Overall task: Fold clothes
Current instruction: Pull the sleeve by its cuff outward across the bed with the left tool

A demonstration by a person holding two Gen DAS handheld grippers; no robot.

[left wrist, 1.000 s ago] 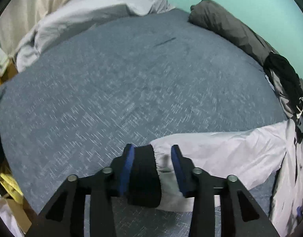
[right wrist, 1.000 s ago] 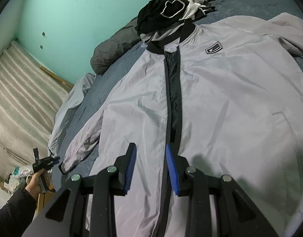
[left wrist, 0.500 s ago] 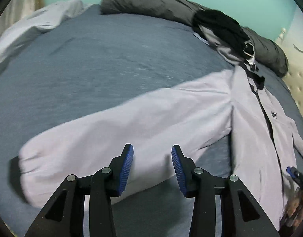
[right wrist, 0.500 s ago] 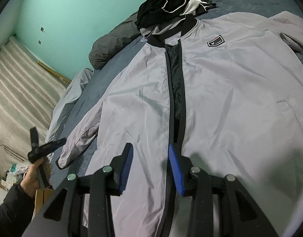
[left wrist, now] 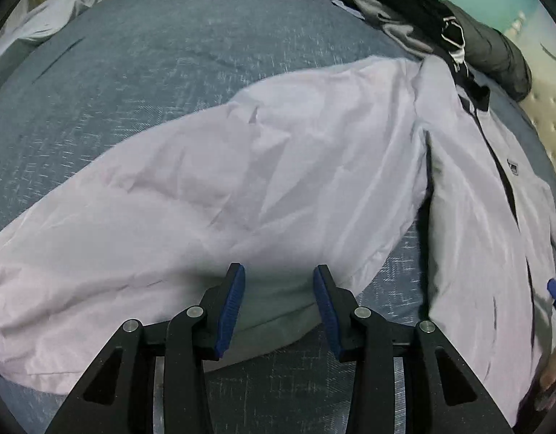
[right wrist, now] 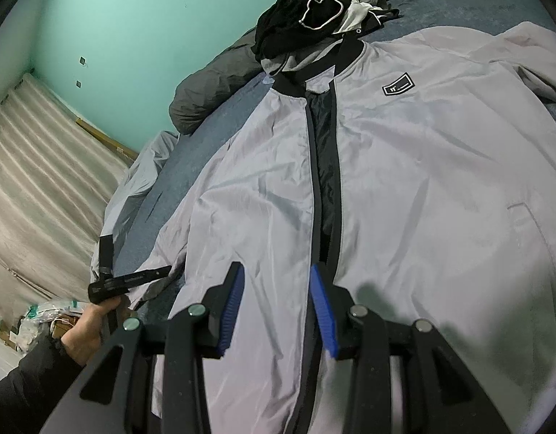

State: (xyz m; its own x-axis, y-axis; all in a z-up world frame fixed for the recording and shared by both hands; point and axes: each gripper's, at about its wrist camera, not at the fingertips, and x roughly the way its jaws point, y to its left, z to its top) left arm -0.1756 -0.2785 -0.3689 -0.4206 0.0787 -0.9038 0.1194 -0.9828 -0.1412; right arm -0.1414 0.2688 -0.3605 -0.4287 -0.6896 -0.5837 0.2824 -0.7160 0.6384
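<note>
A pale grey zip jacket with black collar and zip band lies front-up on the blue-grey bed. Its left sleeve stretches out flat across the cover. My left gripper hovers over the sleeve's near edge, pointing steeply down, open with nothing pinched between the blue pads. From the right wrist view it shows as a black tool in a hand. My right gripper stands open just above the jacket's lower front, left of the zip, with only flat fabric below it.
A heap of black and grey clothes lies at the jacket's collar. A dark grey bolster runs along the teal wall. A pale blanket is bunched at the bed's far corner. Clutter sits beside the bed.
The left gripper let go of the sleeve's black cuff and swung along the sleeve toward the jacket's body, tilting downward. The right gripper's jaws spread slightly; it stayed in place.
</note>
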